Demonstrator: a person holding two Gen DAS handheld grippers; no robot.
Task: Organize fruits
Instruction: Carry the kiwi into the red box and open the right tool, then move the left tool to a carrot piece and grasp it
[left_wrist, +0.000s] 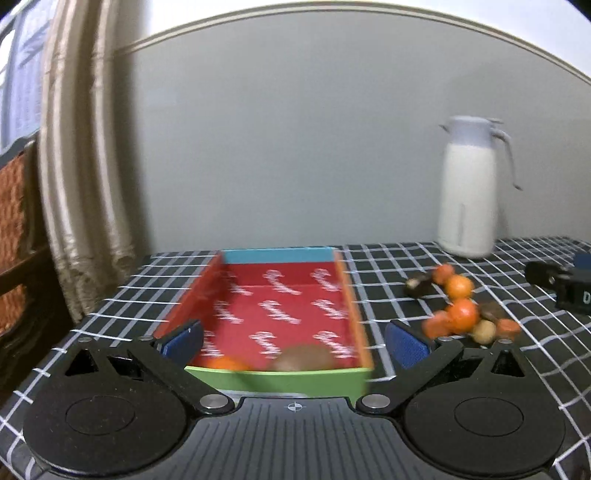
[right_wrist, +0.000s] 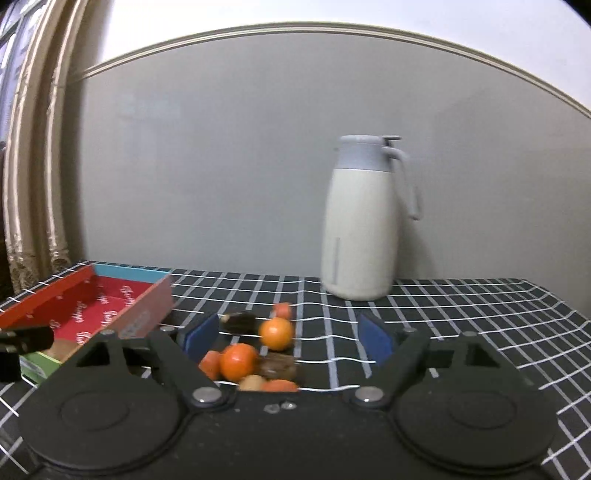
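Surface: table (right_wrist: 480, 306) under black checked cloth, grey wall behind; white jug (right_wrist: 364, 225) at the back.
Left gripper (left_wrist: 293, 341): jaws spread wide, nothing pinched; red-lined box (left_wrist: 280, 306) directly ahead between the pads.
Box contents: an orange (left_wrist: 229, 363) and one brown fruit (left_wrist: 304, 358), at the near end.
Right gripper (right_wrist: 286, 338): jaws spread, empty; loose fruit pile (right_wrist: 255, 354) just ahead, nearer its left pad.
Progress: early, judging by the pile; most fruit not yet boxed.

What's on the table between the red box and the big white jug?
In the right wrist view, only bare checked tablecloth lies between the red box and the white jug. The fruit pile sits nearer the camera.
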